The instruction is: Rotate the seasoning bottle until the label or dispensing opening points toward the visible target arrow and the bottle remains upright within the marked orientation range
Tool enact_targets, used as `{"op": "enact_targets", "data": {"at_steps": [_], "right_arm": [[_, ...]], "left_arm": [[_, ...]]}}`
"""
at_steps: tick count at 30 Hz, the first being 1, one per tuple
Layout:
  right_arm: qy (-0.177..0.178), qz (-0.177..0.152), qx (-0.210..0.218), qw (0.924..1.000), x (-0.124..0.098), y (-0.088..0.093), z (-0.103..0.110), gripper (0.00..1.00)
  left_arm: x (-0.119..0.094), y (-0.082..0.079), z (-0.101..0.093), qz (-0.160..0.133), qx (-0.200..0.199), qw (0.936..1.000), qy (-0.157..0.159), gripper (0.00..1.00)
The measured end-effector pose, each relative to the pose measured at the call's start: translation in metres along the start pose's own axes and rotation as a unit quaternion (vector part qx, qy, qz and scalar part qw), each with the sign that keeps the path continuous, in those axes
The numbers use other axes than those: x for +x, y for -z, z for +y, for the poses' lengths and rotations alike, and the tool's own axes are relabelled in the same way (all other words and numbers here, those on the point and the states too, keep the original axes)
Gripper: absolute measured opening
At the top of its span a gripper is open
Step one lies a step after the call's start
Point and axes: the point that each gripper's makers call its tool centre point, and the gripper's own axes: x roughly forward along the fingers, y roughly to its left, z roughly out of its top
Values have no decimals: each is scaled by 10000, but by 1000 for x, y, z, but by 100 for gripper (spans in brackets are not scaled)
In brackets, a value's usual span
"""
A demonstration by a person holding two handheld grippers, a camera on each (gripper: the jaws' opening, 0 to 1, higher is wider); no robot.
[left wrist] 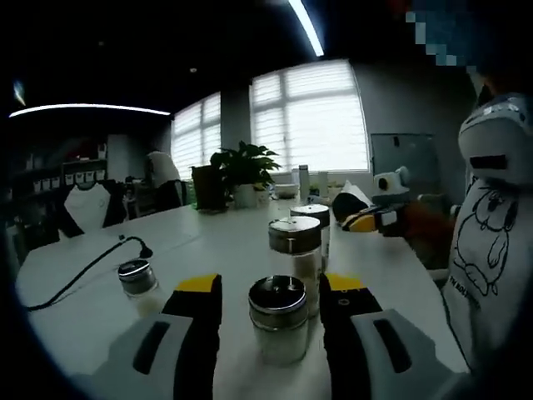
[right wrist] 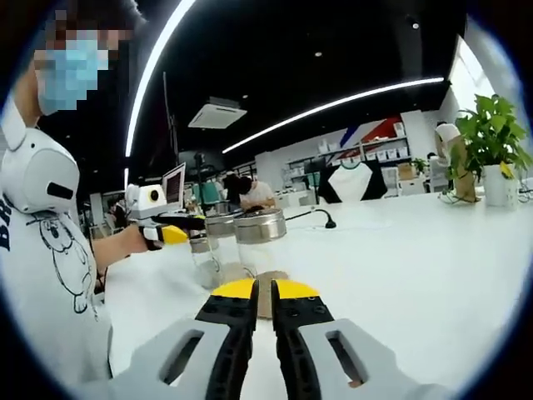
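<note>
My left claw [left wrist: 271, 302] stands wide open, its two yellow-tipped black jaws rising side by side with a broad gap between them. My right claw [right wrist: 264, 293] has its jaws drawn together, only a thin slit left between the yellow tips. In the right gripper view the left claw comes in from the left, held level by my outstretched hand [right wrist: 127, 240].

Four seasoning bottles stand on the white table [left wrist: 225, 229]: one near the front edge [left wrist: 278, 319], two behind it [left wrist: 295, 250] [left wrist: 311, 218], one shorter toward the left edge [left wrist: 137, 277]. One potted plant [left wrist: 243, 171] stands at the far edge.
</note>
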Motion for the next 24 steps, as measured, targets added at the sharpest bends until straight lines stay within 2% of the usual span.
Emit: {"op": "enact_targets", "data": {"at_steps": [1, 4, 5, 7, 8, 9, 13, 16, 19, 22, 24], "right_arm": [[-43, 30, -47, 10000, 1, 1, 2, 4], [-248, 113, -124, 9996, 3, 4, 10, 5], [-296, 115, -137, 9994, 3, 4, 11, 5], [-356, 140, -133, 9992, 4, 5, 14, 5], [-376, 166, -136, 9991, 5, 6, 15, 5], [-382, 182, -141, 9990, 5, 7, 15, 5], [-428, 231, -144, 9987, 6, 10, 17, 5], [-476, 248, -141, 9985, 7, 12, 19, 5], [-571, 330, -178, 9977, 8, 15, 23, 5], [-642, 410, -249, 9968, 8, 17, 27, 5], [-681, 447, -274, 9963, 9, 18, 29, 5]], "left_arm": [[0, 1, -1, -13, -67, 9999, 80, 50], [1, 5, -11, -13, -404, 9974, 592, 56], [1, 5, -11, 4, -385, 9973, 633, 57], [1, 8, -11, 112, -17, 9974, 708, 56], [1, 10, -15, 188, 225, 9954, 913, 55], [1, 10, -18, 203, 245, 9943, 1020, 53], [5, 7, -13, 150, 144, 9934, 1130, 53], [7, 8, -16, 127, -244, 9904, 1354, 47], [11, 10, -14, 133, -187, 9901, 1384, 51], [12, 14, -12, 227, -234, 9895, 1405, 45], [12, 10, -12, 155, -267, 9894, 1419, 45]]}}
